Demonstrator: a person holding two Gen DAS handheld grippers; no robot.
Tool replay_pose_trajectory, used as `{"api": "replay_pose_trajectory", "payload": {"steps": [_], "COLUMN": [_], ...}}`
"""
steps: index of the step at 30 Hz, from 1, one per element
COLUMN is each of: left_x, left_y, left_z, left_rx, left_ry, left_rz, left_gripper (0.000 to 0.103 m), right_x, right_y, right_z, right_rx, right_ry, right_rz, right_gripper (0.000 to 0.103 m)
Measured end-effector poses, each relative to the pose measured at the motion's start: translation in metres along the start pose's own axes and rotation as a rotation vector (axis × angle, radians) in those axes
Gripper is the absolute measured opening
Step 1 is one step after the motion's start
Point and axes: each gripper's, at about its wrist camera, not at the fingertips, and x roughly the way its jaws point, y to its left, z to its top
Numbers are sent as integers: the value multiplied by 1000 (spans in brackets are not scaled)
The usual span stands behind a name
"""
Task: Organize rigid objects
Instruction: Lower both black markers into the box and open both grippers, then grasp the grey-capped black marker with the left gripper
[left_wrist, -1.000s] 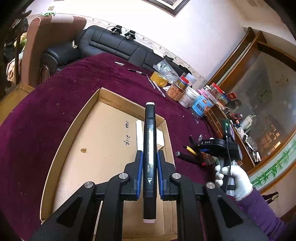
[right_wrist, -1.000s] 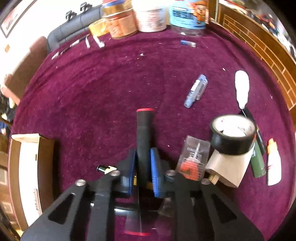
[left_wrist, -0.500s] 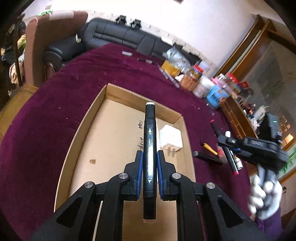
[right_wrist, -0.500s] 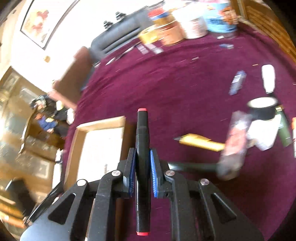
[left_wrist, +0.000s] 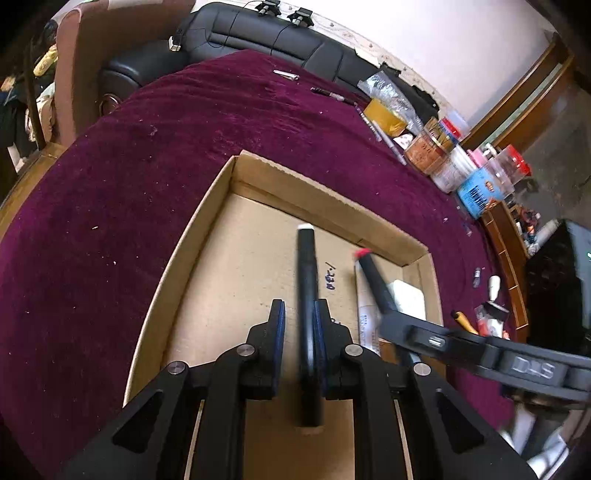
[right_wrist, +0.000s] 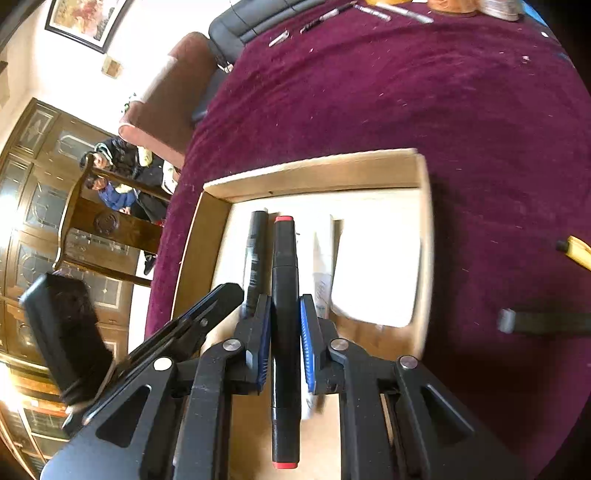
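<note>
Over the shallow cardboard tray (left_wrist: 325, 199) on the maroon-clothed surface (left_wrist: 147, 177), your left tool (left_wrist: 298, 325) had just been opening; its white-tipped black marker (left_wrist: 307, 280) looked released. Your right tool (right_wrist: 283, 325) gripped the red-capped black marker (right_wrist: 284, 266). Next: lower, release. Blur hid contact with the floor.

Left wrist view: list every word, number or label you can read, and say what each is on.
"DAS": raised letters on the body of the right tool.
Handwritten scrawl on the floor of the box: not legible.
Print on the white packet in the box: blurred.
Labels on the jars: too small to read.
</note>
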Motion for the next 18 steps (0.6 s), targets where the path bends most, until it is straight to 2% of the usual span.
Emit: {"api": "replay_pose_trajectory", "payload": {"steps": [1,3,7,9,15,18], "left_x": [-3,-10,-27,-36,-55,-64], "left_y": [1,3,9,9,4,-7], "left_z": [-1,-1,-1,-4,-14,-21], "left_rx": [0,-11,-49,-63,-88,-79], "left_ry": [-6,-19,-53,-76,-109,-114], "left_rz": [-4,-4,-34,-40,-63,-81], "left_gripper": [20,41,47,55,59,59], "right_x": [3,8,6,2,-35,-80], "right_y": [3,6,6,5,-2,-7], "right_z": [2,6,4,3,-6,-16], "right_rx": [-6,-15,-33,-39,-87,-162], "right_ry": [3,13,-12,-26,-98,-203], "right_rz": [-7,-19,-69,-88,-107,-167], "right_gripper": [13,13,15,15,15,15]}}
